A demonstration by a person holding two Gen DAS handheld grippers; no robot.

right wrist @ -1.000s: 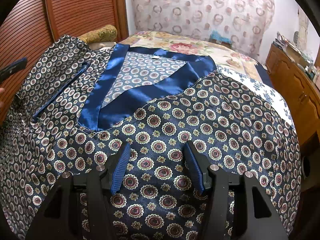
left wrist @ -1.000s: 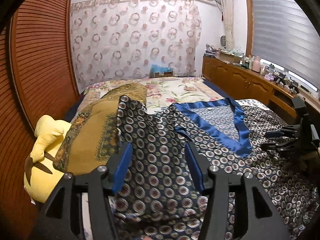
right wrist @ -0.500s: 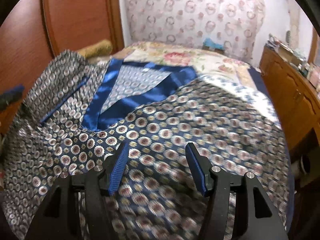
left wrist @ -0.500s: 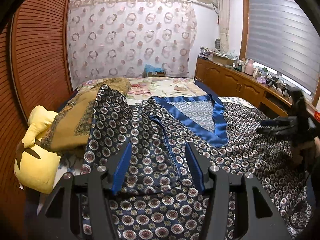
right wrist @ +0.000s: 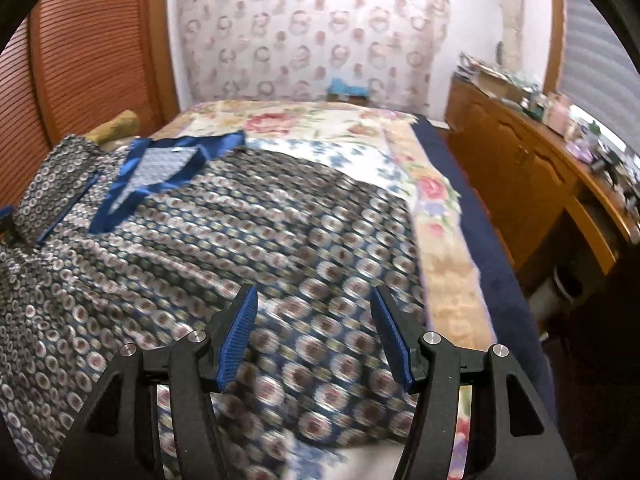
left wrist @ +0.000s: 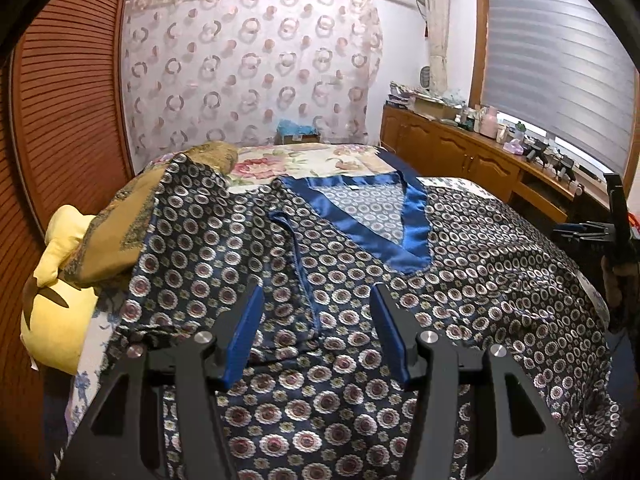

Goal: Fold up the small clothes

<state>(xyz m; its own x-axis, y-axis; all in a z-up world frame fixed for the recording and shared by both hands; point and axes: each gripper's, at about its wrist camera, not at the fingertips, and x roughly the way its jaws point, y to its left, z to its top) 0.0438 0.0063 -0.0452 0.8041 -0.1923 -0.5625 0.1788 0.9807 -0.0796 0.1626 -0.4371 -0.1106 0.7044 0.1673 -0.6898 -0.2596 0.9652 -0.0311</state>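
Observation:
A dark blue top with a circle print and a shiny blue V-neck trim (left wrist: 404, 236) lies spread flat on the bed; it also shows in the right wrist view (right wrist: 248, 232), blurred. My left gripper (left wrist: 316, 332) is open and empty above the garment's left front, over a blue-edged pocket or flap (left wrist: 296, 256). My right gripper (right wrist: 314, 336) is open and empty above the garment's lower right part, near its right edge. The right gripper also shows at the right edge of the left wrist view (left wrist: 588, 234).
A floral bedspread (right wrist: 320, 124) covers the bed. A yellow plush toy (left wrist: 56, 280) and a gold cushion (left wrist: 120, 224) lie at the left edge. A wooden slatted wardrobe (left wrist: 68, 100) stands left, a wooden cabinet (right wrist: 520, 168) with clutter right.
Both grippers have pulled back and risen from the garment. The right gripper has swung to the right, toward the garment's right edge. Both stay open.

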